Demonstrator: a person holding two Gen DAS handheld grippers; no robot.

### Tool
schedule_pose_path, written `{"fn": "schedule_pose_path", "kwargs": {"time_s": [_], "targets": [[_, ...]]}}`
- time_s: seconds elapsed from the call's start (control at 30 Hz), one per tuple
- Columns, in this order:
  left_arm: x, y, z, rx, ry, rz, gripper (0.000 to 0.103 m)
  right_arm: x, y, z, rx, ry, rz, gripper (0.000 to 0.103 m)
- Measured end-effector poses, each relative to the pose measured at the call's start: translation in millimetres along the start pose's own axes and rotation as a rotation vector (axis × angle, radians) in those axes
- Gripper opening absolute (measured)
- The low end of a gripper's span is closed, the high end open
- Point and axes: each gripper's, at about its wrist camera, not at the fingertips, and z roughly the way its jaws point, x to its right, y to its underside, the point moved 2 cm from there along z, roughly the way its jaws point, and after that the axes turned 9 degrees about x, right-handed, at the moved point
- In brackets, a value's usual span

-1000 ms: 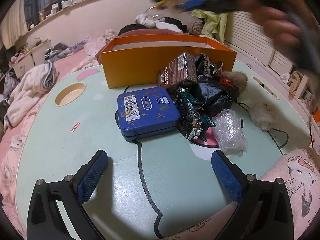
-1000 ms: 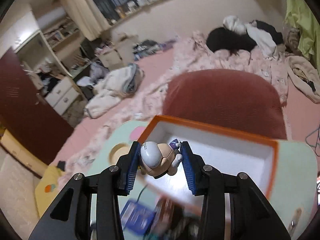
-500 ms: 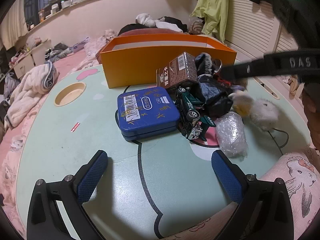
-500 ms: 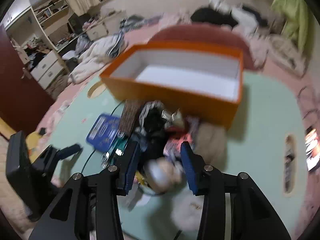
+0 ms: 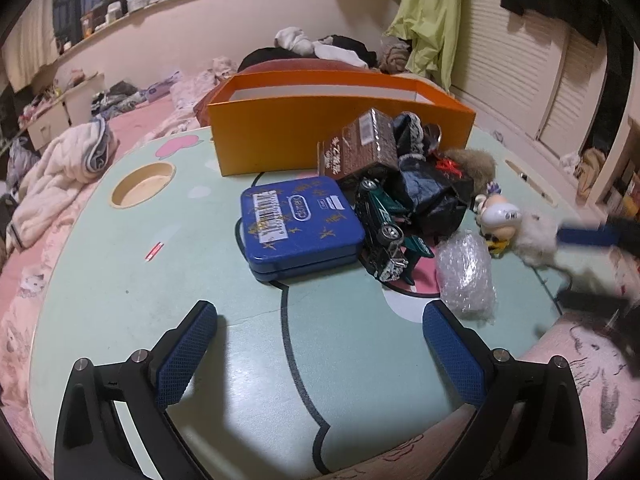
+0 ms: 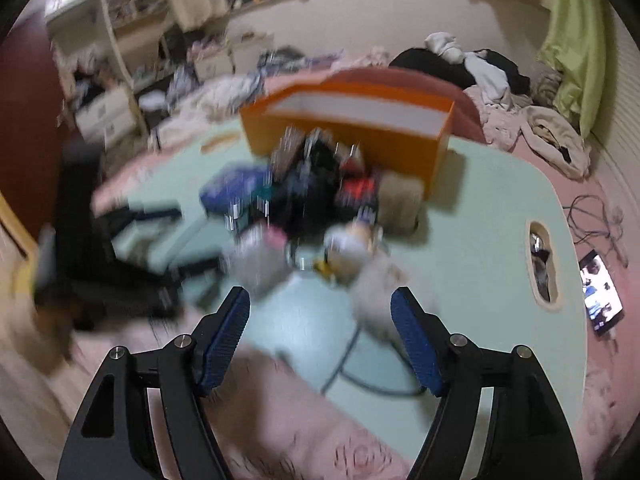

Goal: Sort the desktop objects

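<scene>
1. Moved since 1 s ago: right gripper [image 6: 320,312] was over the orange box [image 5: 340,136] clamping the small figure [image 5: 498,214]; it's now low at the near edge of the table [image 5: 160,292], and the figure sits on the table at the right side of the pile.
2. R jaws have just been opening. Now wide, nothing between the pads, only bare table. Figure is ahead of the tips, apart from them. R view is heavily blurred.
3. Left gripper [image 5: 320,344] hasn't shifted. Jaws wide, empty, over the near part of the table, short of the pile.
4. In L view the R gripper shows as a blurred blue pad + black arm at far right, next to a white fluffy thing [image 5: 534,240]. Contact w/ it: can't tell.
5. Pile, near to far: bubble-wrap bundle [image 5: 466,276] just right of the green toy car [image 5: 384,236]; blue tin [image 5: 300,226] left of the car, touching it; black bag [image 5: 432,196] behind the car; brown carton [image 5: 360,152] leaning tilted behind the tin; brown furry lump [image 5: 476,162] behind the figure.
6. Box stands behind the pile, open top; no contents visible from either angle.
7. Round recess [image 5: 142,188] in the table at left; small red sliver [image 5: 154,250] near it.
</scene>
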Motion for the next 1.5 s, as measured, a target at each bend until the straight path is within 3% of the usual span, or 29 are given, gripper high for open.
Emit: {"fn": "schedule_pose_path", "kwargs": {"time_s": [0.07,0.13,0.3,0.43,0.5,0.6,0.7,0.8,0.97,1.5], "targets": [[-7.3,-6.8,-5.7,0.024,0.009,-0.039,0.102,-3.4,12.0,12.0,-0.034,0.02,-0.031,0.073],[-11.6,-19.5,-11.1,0.055,0.012,-0.051,0.102,2.2,15.2,20.3,-0.043,-0.002,0.027,0.074],[-12.2,-95.9,-12.0,0.15,0.067,-0.045,0.102,0.5,6.8,23.2,-0.023,0.009,0.01,0.075],[-4.1,-157.9,21.4,0.076,0.142,-0.101,0.102,0.1,7.5,19.8,-0.013,0.005,0.013,0.075],[6.8,-177.4,49.3,0.012,0.111,-0.083,0.102,-0.6,9.8,18.7,-0.009,0.005,0.015,0.076],[24.2,-179.5,89.1,-0.093,0.077,-0.042,0.097,0.1,11.8,19.4,-0.004,0.003,0.019,0.076],[28.9,-159.0,125.5,-0.237,0.063,-0.105,0.087,3.2,12.2,20.3,0.0,-0.001,0.023,0.076],[40.2,-151.4,126.9,-0.198,-0.057,-0.027,0.087,3.7,12.4,20.2,0.002,-0.003,0.024,0.077],[43.4,-146.7,125.9,-0.232,-0.017,-0.09,0.087,3.3,12.3,21.1,0.003,-0.004,0.025,0.077],[46.4,-148.7,122.4,-0.193,-0.053,-0.078,0.087,2.6,12.7,20.6,0.004,-0.005,0.026,0.078]]}}
